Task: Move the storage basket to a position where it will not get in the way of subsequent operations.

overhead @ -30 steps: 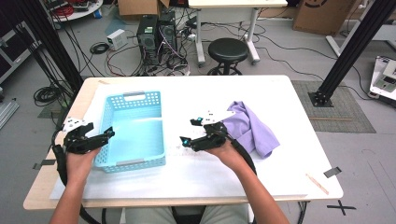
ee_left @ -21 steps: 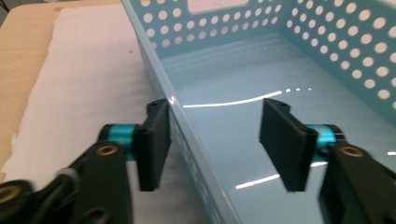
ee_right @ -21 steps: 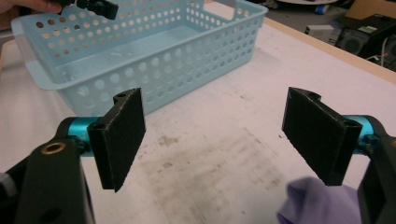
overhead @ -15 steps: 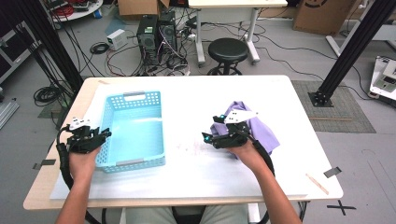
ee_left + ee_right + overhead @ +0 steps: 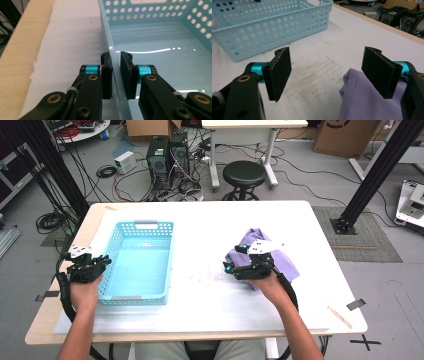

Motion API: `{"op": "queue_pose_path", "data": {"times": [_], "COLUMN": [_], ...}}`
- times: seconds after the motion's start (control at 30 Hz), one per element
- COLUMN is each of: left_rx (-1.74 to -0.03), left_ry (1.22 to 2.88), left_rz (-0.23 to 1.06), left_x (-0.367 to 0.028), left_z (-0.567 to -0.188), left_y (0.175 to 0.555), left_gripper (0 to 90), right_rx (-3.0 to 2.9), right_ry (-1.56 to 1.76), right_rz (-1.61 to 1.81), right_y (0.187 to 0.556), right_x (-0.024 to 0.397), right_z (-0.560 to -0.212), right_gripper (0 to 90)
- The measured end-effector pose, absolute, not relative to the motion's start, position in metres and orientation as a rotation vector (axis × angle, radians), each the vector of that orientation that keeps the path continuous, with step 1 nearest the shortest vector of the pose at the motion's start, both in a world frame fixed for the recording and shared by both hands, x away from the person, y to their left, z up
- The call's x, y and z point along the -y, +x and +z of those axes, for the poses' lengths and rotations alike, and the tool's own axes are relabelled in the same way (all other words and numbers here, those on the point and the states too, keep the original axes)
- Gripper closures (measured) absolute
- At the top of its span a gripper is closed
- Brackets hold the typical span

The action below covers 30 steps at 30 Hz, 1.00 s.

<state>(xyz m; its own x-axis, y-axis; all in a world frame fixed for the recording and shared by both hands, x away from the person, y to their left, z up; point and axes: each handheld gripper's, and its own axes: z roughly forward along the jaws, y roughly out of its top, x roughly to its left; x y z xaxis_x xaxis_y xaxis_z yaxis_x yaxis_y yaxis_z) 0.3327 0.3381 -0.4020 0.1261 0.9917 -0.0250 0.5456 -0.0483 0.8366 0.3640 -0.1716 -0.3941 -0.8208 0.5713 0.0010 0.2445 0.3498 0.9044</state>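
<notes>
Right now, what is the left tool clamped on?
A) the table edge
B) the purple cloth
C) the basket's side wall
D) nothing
C: in the left gripper view the left tool has just been closing, and its pads flank the basket wall.

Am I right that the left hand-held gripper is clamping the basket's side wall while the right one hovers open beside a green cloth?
Not quite: the cloth is purple, not green, as the right gripper view shows. The rest holds: the left hand-held gripper has just been closing on the side wall of the basket, and the right hand-held gripper hovers open beside the cloth.
</notes>
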Motion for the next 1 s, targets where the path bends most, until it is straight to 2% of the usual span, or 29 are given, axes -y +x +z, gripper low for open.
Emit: {"op": "queue_pose_path", "data": {"times": [0.57,0.6,0.7,0.73,0.77,0.83,1.0], "left_rx": [-1.516,-1.501,-1.493,-1.489,-1.481,-1.456,-1.481], "left_ry": [1.659,1.66,1.664,1.676,1.69,1.736,1.679], "left_rz": [0.8,0.796,0.753,0.734,0.733,0.759,0.735], "left_x": [-0.359,-0.36,-0.364,-0.364,-0.364,-0.364,-0.374], "left_z": [-0.404,-0.405,-0.406,-0.407,-0.407,-0.408,-0.404], "left_y": [0.328,0.328,0.33,0.33,0.33,0.328,0.332], "left_gripper": [79.8,78.9,62.9,60.9,61.7,77.5,81.7], "right_rx": [-2.281,-2.283,-2.276,-2.278,-2.278,-2.279,-2.282], "right_ry": [0.778,0.782,0.784,0.789,0.784,0.786,0.797], "right_rz": [1.467,1.467,1.472,1.471,1.467,1.464,1.459], "right_y": [0.365,0.365,0.365,0.365,0.365,0.365,0.364], "right_x": [0.19,0.191,0.193,0.194,0.195,0.196,0.197], "right_z": [-0.398,-0.398,-0.398,-0.398,-0.398,-0.398,-0.4], "right_gripper": [24.2,24.3,24.3,24.3,24.2,24.2,24.2]}}
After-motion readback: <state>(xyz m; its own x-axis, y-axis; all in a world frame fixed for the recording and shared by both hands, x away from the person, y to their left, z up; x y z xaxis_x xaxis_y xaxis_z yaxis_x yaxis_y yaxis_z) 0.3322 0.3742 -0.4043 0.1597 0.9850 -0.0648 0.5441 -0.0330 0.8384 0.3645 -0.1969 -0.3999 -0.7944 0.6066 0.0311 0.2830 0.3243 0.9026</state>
